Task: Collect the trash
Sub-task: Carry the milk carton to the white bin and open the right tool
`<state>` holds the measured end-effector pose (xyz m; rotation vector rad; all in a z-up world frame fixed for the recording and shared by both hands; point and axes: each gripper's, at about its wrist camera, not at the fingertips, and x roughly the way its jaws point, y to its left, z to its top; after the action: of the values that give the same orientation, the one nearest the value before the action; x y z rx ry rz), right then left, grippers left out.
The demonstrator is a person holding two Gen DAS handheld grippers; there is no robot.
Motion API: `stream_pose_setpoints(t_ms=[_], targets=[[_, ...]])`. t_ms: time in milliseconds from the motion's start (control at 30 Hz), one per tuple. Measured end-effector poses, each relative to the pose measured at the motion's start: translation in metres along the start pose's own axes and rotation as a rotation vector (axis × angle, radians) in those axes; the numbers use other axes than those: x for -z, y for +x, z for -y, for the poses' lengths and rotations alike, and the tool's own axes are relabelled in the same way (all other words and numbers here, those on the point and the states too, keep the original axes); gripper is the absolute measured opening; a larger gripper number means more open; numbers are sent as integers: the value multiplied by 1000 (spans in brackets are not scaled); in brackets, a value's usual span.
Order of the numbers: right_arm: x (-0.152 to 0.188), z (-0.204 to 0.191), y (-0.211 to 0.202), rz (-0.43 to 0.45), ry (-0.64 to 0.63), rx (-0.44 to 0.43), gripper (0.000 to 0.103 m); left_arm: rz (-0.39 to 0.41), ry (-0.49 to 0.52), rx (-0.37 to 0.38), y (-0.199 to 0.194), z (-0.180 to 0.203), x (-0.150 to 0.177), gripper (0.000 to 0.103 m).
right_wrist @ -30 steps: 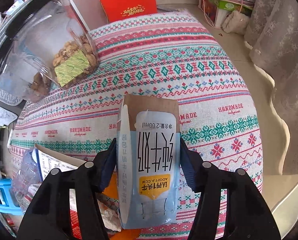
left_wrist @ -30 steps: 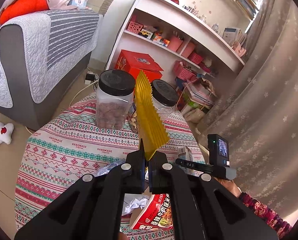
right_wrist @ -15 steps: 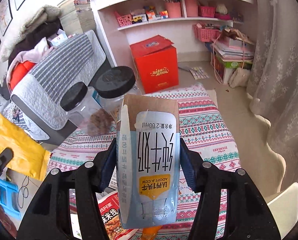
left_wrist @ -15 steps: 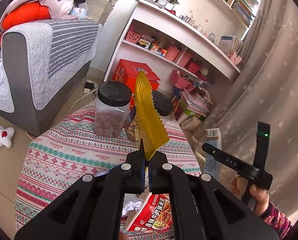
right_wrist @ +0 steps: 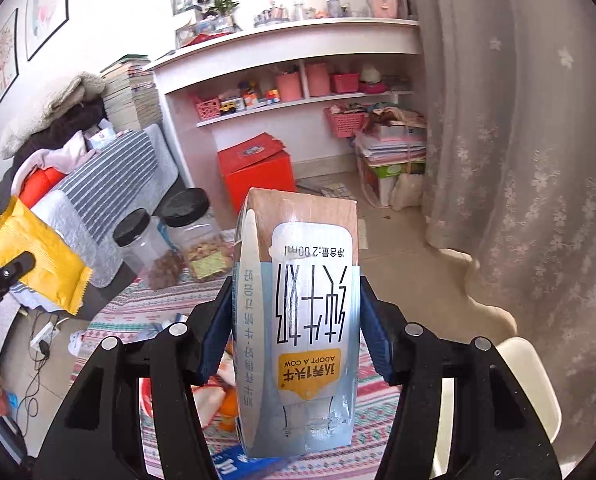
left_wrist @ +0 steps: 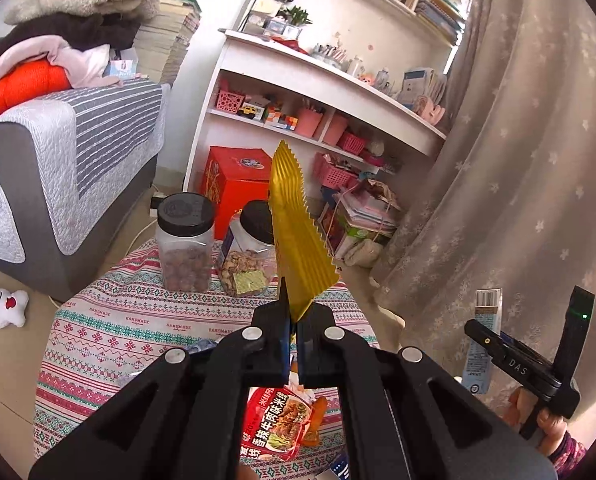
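The patterned bench (left_wrist: 110, 320) carries two black-lidded jars (left_wrist: 185, 240) beyond the tongs and a red snack packet (left_wrist: 278, 420) beneath them.

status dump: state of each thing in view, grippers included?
Left gripper: shut on the yellow wrapper, held edge-on, off the table.
Right gripper: shut on the milk carton, print upside down, lifted.
Two jars: upright on the table, lids on.
Red snack bag: lying on the table.
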<state>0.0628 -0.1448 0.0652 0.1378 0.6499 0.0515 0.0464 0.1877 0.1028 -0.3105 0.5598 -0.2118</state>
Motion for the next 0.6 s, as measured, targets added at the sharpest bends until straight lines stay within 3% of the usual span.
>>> stream_pose_setpoints(t_ms=[233,400,500,567,600], targets=[[28,95,-21,-18,98,204,55,-56,73,59,6,62,27,2],[44,134,-33,-17,112,366,56,-106,121,111,22,118,47,2],[57,159,-29,-101,141,404,56,-142,143,153,37,156,60,2],[66,175,-28,-150,173,416,63,-169,160,185,47,181,70,2],[68,184,-32,-152,193,427,77,-183,169,201,52,194,77,2]])
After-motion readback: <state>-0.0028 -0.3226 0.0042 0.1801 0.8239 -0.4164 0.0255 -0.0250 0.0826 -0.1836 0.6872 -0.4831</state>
